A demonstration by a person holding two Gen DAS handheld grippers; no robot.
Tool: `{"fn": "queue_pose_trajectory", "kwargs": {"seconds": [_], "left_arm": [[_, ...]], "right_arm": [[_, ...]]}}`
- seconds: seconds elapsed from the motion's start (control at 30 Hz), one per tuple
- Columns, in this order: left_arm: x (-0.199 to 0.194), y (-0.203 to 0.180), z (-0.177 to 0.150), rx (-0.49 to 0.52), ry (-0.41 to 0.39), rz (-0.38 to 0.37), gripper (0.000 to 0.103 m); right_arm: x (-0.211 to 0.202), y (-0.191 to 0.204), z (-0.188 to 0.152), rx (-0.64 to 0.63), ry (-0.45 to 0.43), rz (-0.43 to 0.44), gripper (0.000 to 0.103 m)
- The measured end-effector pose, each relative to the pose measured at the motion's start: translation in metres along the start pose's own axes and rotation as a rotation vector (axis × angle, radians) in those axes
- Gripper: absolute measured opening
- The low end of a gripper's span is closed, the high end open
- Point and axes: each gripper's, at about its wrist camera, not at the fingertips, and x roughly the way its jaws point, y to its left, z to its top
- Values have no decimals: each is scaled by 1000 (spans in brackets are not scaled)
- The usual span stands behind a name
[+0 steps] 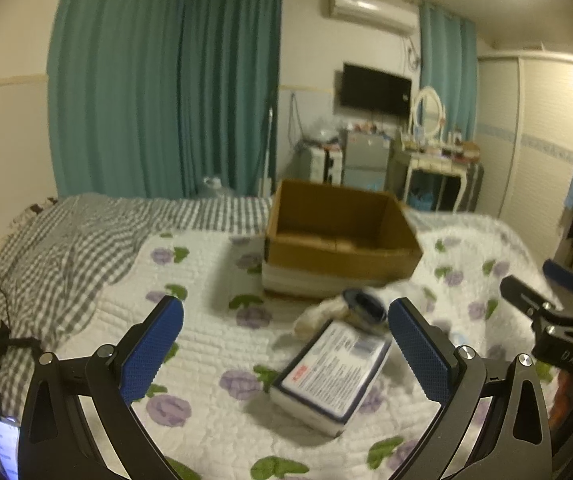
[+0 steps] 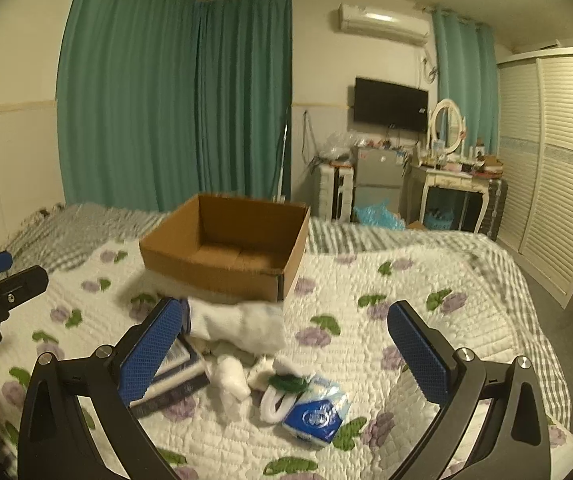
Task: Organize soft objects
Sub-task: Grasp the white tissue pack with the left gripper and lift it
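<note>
Blue-padded fingers of the left gripper (image 1: 285, 344) spread wide right at the lens, nothing between them, hanging over a white quilted bedspread with purple flowers (image 1: 206, 344). Just beyond lies a flat white-and-blue printed packet (image 1: 332, 376), and behind it a blurred pale soft bundle with a dark blue opening (image 1: 350, 310). Further back sits the open brown cardboard box (image 1: 340, 232), showing only its bare floor inside.

Over to the right wrist view: the right gripper (image 2: 285, 344) is also splayed wide and holding nothing. Between its fingers the soft things are heaped together on the quilt: a folded white towel (image 2: 238, 324) just in front of the box (image 2: 226, 248), a small white fluffy lump (image 2: 228, 378) below it, a white rolled piece with a green tie (image 2: 280, 394), and a blue-and-white tissue pack (image 2: 316, 416) touching that roll. Dark flat packets (image 2: 174, 372) peek out behind the left-hand finger. Teal curtains (image 2: 174, 100) hang along the far wall.
</note>
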Motion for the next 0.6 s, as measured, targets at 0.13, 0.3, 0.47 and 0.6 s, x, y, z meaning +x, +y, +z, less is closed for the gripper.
{"fn": "queue_pose_trajectory", "kwargs": {"seconds": [0.13, 0.3, 0.47, 0.6], "left_arm": [[21, -2, -21, 22, 62, -19, 103], [49, -18, -52, 95, 189, -42, 103], [64, -24, -72, 126, 267, -52, 103], [69, -12, -76, 75, 279, -102, 103]], "right_arm": [[19, 4, -17, -41, 102, 17, 103], [40, 11, -40, -82, 182, 20, 103], [55, 19, -50, -100, 218, 83, 101], [67, 27, -56, -117, 245, 158, 94]]}}
